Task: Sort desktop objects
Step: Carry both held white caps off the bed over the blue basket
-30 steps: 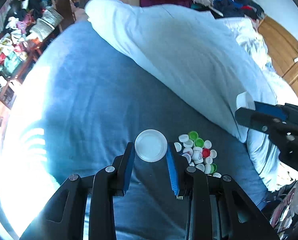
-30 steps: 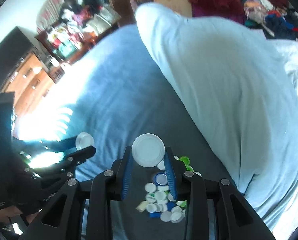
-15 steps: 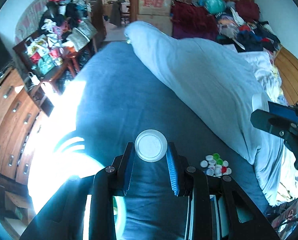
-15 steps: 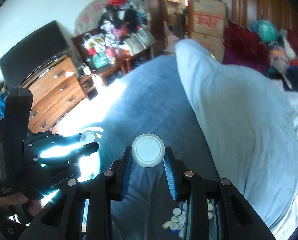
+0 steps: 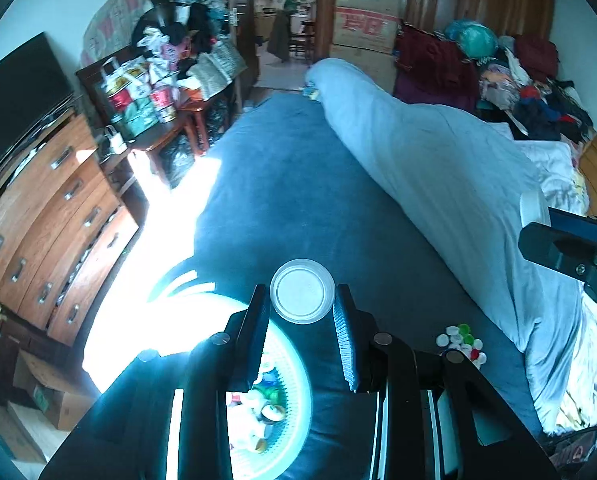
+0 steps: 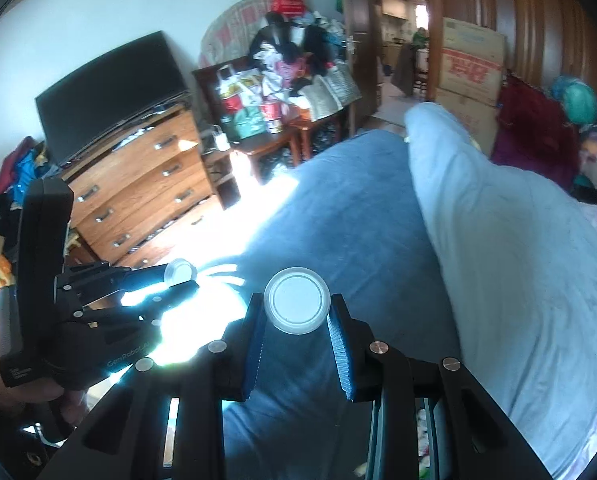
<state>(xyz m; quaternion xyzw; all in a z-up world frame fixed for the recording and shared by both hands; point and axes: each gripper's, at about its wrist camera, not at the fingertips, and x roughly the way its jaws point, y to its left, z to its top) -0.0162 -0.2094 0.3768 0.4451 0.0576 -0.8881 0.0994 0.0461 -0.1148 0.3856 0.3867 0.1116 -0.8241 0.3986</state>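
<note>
A wooden dresser (image 6: 146, 196) with a dark television (image 6: 110, 96) stands at nine o'clock; cardboard boxes (image 5: 366, 24) flank the open doorway (image 5: 286, 12) at twelve; sunlight floods the floor.

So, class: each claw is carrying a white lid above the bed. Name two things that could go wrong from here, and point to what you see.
1. The left claw pinches its white lid only by the rim, so it might slip out and drop short of the round basket below.
2. Sun glare washes out the basket's near edge, so the drop may be misjudged.
3. The right claw and its lid hang close to the left one; they could bump.
</note>
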